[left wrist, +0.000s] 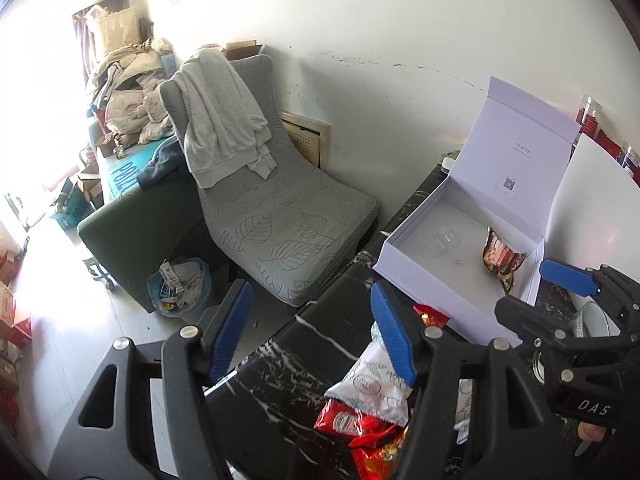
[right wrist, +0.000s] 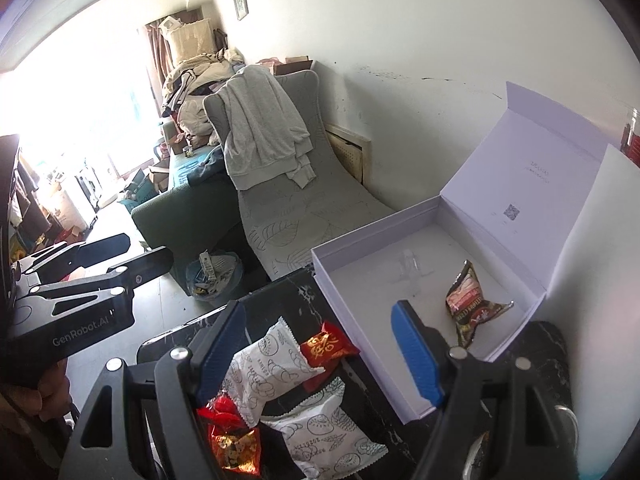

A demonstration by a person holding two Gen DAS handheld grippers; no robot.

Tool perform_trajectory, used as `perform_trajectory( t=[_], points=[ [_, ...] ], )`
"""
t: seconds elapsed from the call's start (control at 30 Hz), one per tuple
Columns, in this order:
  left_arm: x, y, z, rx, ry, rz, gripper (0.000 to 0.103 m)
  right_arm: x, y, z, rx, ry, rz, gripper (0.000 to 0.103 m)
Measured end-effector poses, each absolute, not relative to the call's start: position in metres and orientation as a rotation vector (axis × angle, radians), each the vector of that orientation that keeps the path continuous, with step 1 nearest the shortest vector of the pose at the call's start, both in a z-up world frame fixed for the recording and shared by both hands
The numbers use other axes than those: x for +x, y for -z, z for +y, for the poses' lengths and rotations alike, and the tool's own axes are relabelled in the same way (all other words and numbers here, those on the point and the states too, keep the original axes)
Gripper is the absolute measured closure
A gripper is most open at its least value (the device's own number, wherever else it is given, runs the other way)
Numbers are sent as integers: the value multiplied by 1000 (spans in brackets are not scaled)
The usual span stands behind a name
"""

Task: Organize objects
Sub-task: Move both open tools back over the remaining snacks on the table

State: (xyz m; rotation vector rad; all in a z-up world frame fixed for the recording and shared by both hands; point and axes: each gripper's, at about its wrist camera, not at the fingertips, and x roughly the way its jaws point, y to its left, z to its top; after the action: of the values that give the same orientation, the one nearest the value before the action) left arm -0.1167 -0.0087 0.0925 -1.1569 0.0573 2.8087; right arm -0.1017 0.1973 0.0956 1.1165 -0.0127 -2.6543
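An open white box (left wrist: 420,276) (right wrist: 360,280) stands on a black marble table (left wrist: 304,356) (right wrist: 280,296). Inside lie a brown snack packet (left wrist: 502,260) (right wrist: 468,304) and a clear plastic piece (left wrist: 442,240) (right wrist: 408,268). White snack packets (left wrist: 376,384) (right wrist: 264,364) and red packets (left wrist: 360,428) (right wrist: 328,346) lie on the table in front of the box. My left gripper (left wrist: 312,332) is open above the table's left edge, beside the packets. My right gripper (right wrist: 320,356) is open above the packets. The right gripper also shows in the left wrist view (left wrist: 568,280), and the left gripper in the right wrist view (right wrist: 132,252).
A grey leaf-pattern chair (left wrist: 280,216) with a grey garment (left wrist: 224,120) stands left of the table, against the wall. A bin with a blue bag (left wrist: 180,284) sits on the floor by it. A dark green sofa (left wrist: 136,224) and piled clutter lie beyond.
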Motion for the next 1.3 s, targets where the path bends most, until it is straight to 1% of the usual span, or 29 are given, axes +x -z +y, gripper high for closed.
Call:
perform_trajectory(
  t=[0.13, 0.37, 0.47, 0.6, 0.77, 0.87, 1.0, 1.17, 1.3],
  points=[
    [-101, -90, -15, -1159, -2833, 32, 42, -87, -91, 189, 1111, 2585, 26, 27],
    [-71, -78, -35, -1187, -2931, -93, 40, -68, -84, 180, 1078, 2500, 90, 27],
    [-60, -70, -37, -1201, -2974, -99, 38, -67, -77, 180, 1080, 2463, 103, 27],
    [-48, -60, -38, -1228, -2993, -120, 37, -64, -64, 179, 1112, 2422, 159, 27],
    [-35, -47, -33, -1260, -2982, -92, 37, -52, -49, 174, 1128, 2354, 276, 27],
    [-28, -40, -30, -1278, -2960, -106, 36, -45, -44, 174, 1133, 2332, 329, 27],
    [-26, -31, -27, -1315, -2929, -132, 35, -44, -41, 179, 1165, 2316, 341, 27],
    [-24, -15, -24, -1382, -2904, -136, 35, -53, -29, 184, 1289, 2283, 330, 27],
    [-24, 1, -20, -1451, -2849, -146, 35, -55, -20, 183, 1348, 2268, 357, 27]
  ],
)
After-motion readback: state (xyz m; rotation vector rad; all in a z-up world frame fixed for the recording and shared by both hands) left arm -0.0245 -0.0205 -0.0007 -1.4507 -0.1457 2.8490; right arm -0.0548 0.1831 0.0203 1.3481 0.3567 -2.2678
